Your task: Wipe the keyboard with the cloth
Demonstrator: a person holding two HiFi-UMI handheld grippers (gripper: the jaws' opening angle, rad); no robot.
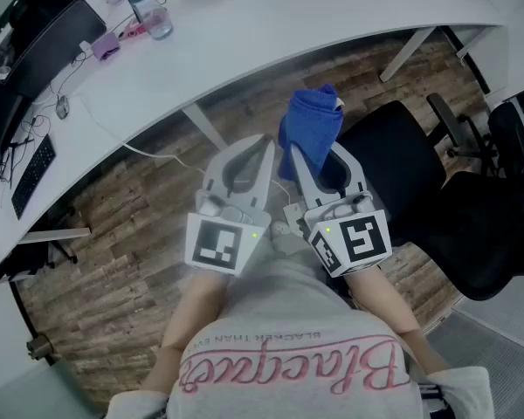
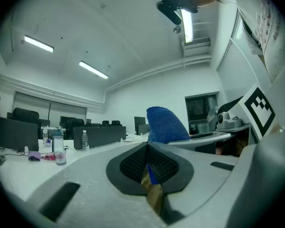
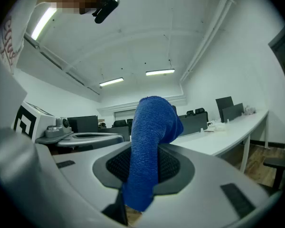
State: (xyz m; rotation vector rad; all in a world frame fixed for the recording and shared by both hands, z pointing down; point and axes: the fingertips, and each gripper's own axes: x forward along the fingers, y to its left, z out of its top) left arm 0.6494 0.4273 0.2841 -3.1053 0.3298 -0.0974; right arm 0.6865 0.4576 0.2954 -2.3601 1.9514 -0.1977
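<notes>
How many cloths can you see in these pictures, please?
1. The blue cloth is clamped in the right gripper, sticking up past its jaws, near the black chair. Another could lie hidden outside these views.

Blue cloth (image 1: 311, 127); white desk (image 1: 288, 24); black chair (image 1: 402, 157); black keyboard (image 1: 32, 175); brown wood-grain floor (image 1: 127, 230).
</notes>
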